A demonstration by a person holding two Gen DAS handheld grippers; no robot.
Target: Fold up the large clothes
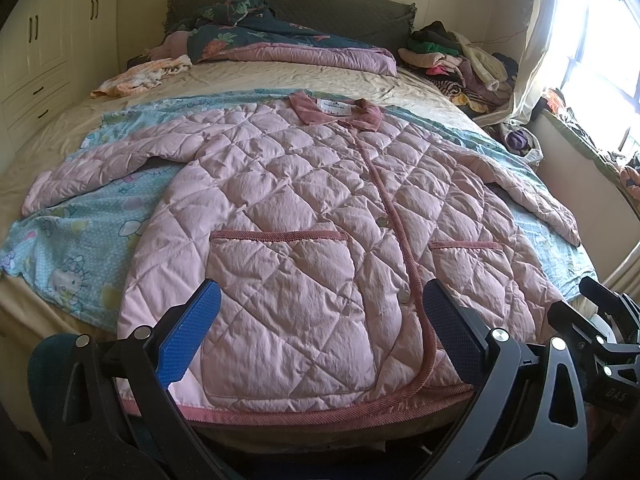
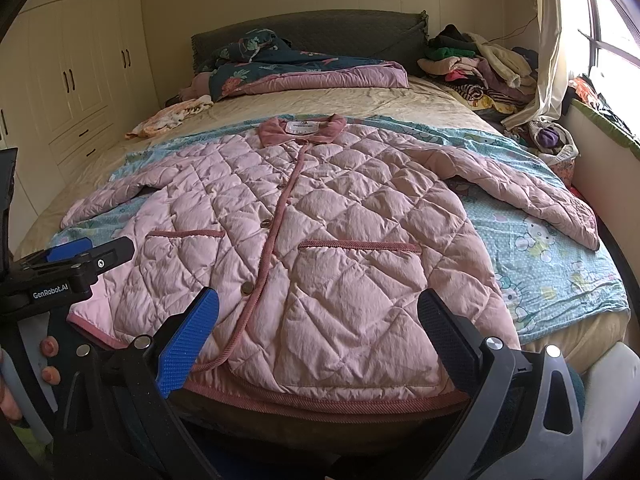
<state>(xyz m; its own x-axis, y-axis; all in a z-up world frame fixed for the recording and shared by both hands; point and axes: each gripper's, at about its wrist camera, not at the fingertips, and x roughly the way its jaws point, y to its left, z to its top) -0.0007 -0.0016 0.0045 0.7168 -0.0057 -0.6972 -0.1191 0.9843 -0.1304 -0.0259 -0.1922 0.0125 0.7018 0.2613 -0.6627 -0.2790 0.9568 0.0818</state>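
Note:
A pink quilted jacket (image 1: 304, 208) lies flat and face up on the bed, buttoned, collar far, hem near, both sleeves spread to the sides. It also shows in the right wrist view (image 2: 320, 224). My left gripper (image 1: 320, 332) is open and empty, held just above the hem at the jacket's left half. My right gripper (image 2: 320, 336) is open and empty above the hem at the jacket's right half. The left gripper (image 2: 80, 256) shows at the left edge of the right wrist view.
The jacket lies on a blue cartoon-print sheet (image 1: 80, 248) over a beige bed (image 1: 280, 76). A dark floral quilt (image 1: 256, 36) lies at the headboard, a clothes pile (image 1: 460, 60) at the far right, an orange cloth (image 1: 140, 76) at the far left. Wardrobes (image 1: 48, 48) stand left, a window (image 1: 600, 60) right.

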